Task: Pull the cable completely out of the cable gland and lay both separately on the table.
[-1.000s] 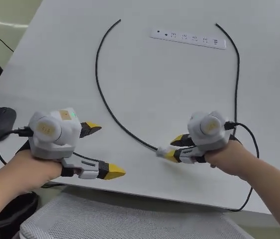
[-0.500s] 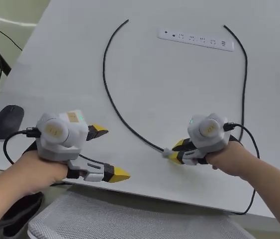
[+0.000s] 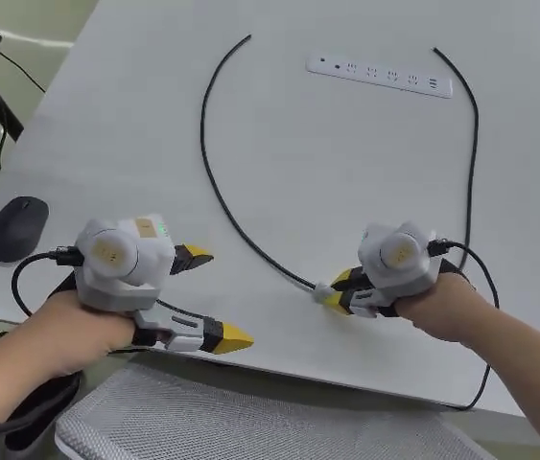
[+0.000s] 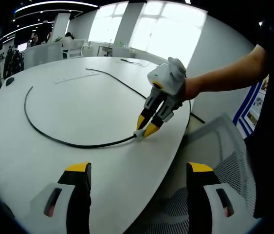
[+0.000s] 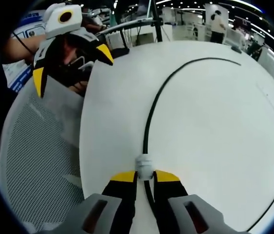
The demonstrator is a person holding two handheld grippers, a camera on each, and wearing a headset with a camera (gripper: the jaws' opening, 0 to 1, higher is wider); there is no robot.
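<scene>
**Where is the cable gland, and what is holding it?**
The small white plastic cable gland (image 5: 144,165) is lying near the front edge of the smooth white table (image 3: 346,163), just in front of the person. The right gripper (image 5: 145,178), grey with yellow tips, is pinching it. Its jaws are standing narrow, with the gland's rear end between the tips. I judge this grip is anchoring the fitting so the cable can slide out.

**And the cable?**
The long thin black cable (image 3: 203,144) is running straight through the gland. One length is sweeping away from the gland's front in a wide arc across the tabletop. The other is passing back between the right jaws. Nothing is separated yet.

**What is the left gripper doing?**
The left gripper (image 3: 222,297) is hovering over the table edge, well apart from the cable. Its jaws are gaping wide and gripping nothing. It is pointing toward the gland, which suggests it is getting ready to take the cable.

**How is the gland looking?**
It is looking stubby and pale, slightly wider than the cable, and it is resting on the table. Finer detail is too small to tell.
</scene>
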